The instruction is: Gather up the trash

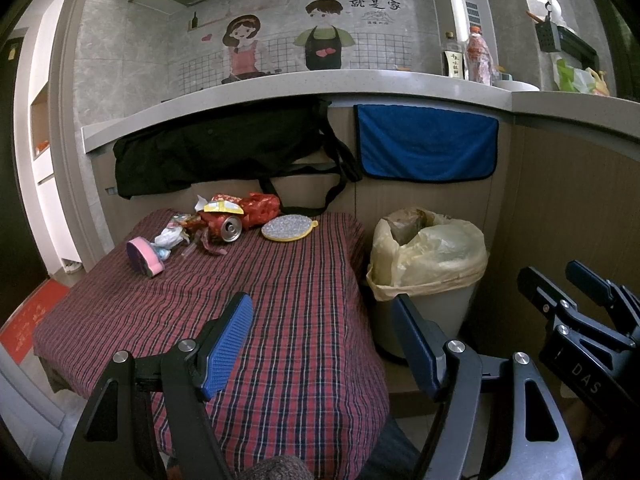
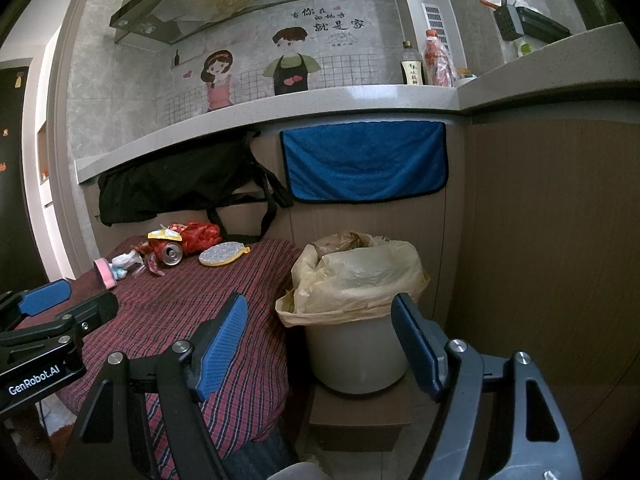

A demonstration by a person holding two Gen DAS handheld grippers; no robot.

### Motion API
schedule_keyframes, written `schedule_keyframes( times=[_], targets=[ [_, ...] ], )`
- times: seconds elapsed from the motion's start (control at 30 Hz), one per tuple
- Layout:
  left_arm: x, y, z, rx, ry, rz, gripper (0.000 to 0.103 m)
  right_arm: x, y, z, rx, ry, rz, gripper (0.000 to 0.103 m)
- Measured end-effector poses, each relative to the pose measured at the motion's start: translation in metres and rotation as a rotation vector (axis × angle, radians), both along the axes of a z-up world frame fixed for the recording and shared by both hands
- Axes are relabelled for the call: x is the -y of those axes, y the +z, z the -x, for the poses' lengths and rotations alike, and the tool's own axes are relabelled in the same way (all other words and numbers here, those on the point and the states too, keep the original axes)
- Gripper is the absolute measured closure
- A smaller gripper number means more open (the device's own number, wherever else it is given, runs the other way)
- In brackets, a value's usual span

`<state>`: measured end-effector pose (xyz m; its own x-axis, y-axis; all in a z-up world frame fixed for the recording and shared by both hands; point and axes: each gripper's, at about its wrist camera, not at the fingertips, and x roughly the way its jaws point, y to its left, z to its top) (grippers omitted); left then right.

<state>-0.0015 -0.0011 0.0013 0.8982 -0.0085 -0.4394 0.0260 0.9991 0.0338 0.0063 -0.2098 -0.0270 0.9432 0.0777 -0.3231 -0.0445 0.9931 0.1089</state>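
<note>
Where the left view stops, brown box under bin.

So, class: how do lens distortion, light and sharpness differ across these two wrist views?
Left wrist view: strong fisheye, the counter bows into an arc, corners go black; dim, even light, with brightness top right; the can is sharp. Right wrist view: same bending and dark corners, the bin is crisp, and the black bag loses detail in shadow.

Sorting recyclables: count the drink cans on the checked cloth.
1: a crushed red can, open end toward the camera, in the trash pile at the cloth's far end. More may hide under the wrappers.
</note>
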Motion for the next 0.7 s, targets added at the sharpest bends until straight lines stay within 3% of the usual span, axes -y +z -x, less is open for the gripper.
schedule_keyframes(
  times=[0.7],
  targets=[
    [0.002,0.010,0.004,0.035,0.004,0.003,0.031,0.000,0.000,0.001,-0.001,0.001,0.000,0.031]
  ],
)
